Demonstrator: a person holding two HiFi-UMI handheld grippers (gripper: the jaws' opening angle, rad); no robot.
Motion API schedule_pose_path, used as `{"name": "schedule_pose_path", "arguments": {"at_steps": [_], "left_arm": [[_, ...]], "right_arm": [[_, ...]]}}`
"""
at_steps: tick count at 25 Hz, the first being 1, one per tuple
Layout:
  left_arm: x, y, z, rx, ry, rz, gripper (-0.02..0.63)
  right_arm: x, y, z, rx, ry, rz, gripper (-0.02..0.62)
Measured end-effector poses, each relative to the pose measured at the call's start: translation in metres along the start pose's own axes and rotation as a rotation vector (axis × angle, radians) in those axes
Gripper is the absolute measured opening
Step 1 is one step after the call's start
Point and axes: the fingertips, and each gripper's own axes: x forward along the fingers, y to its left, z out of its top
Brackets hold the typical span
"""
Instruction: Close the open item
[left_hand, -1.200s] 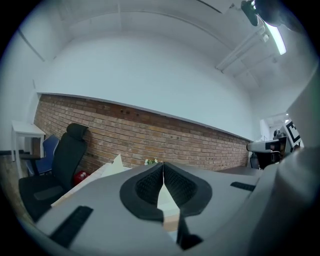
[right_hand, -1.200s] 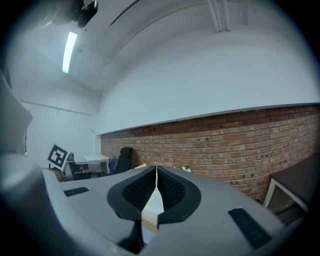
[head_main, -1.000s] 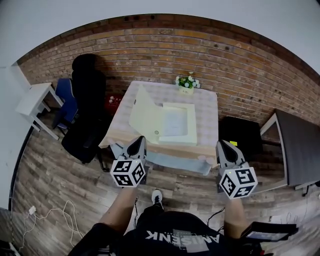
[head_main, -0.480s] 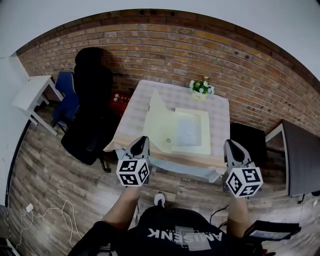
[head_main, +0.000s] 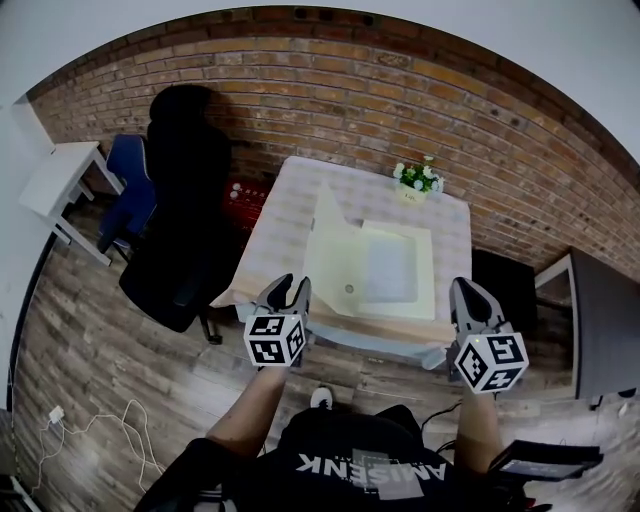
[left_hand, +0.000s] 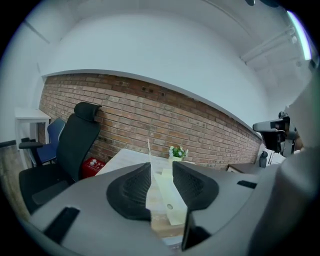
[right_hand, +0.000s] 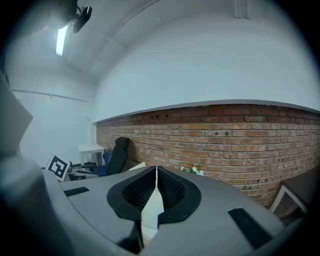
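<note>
A pale yellow case (head_main: 388, 268) lies open on the checked table (head_main: 285, 215), its lid (head_main: 330, 245) standing up on the left side. Both grippers hover short of the table's near edge, apart from the case. My left gripper (head_main: 289, 290) is at the front left corner; its jaws have just been opening and hold nothing. In the left gripper view the raised lid (left_hand: 149, 152) and the case (left_hand: 170, 210) show through the gap of that gripper (left_hand: 161, 171). My right gripper (head_main: 469, 293) is shut and empty at the front right corner, its jaws (right_hand: 156, 172) closed together.
A small pot of flowers (head_main: 420, 180) stands at the table's far edge. A black office chair (head_main: 185, 230), a blue chair (head_main: 130, 195) and a red crate (head_main: 243, 196) are to the left. A dark desk (head_main: 600, 320) is at the right. A cable (head_main: 90, 440) lies on the floor.
Both grippers and the view have come closer to the table. The left jaws, shut before, now stand apart. The right jaws stay shut.
</note>
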Motion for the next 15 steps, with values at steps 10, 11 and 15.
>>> {"name": "schedule_pose_path", "arguments": {"at_steps": [10,11,15], "left_arm": [[0.034,0.008,-0.025,-0.029,0.061,0.014,0.14],[0.036,0.008,-0.027,-0.03,0.064,0.019,0.14],[0.045,0.012,-0.037,-0.041,0.089,0.044,0.14]], "right_arm": [[0.029,-0.017,-0.002,0.016,0.009,0.009,0.043],[0.031,-0.019,-0.003,0.018,0.007,0.015,0.043],[0.041,-0.028,0.0,0.016,-0.002,0.047,0.043]]}}
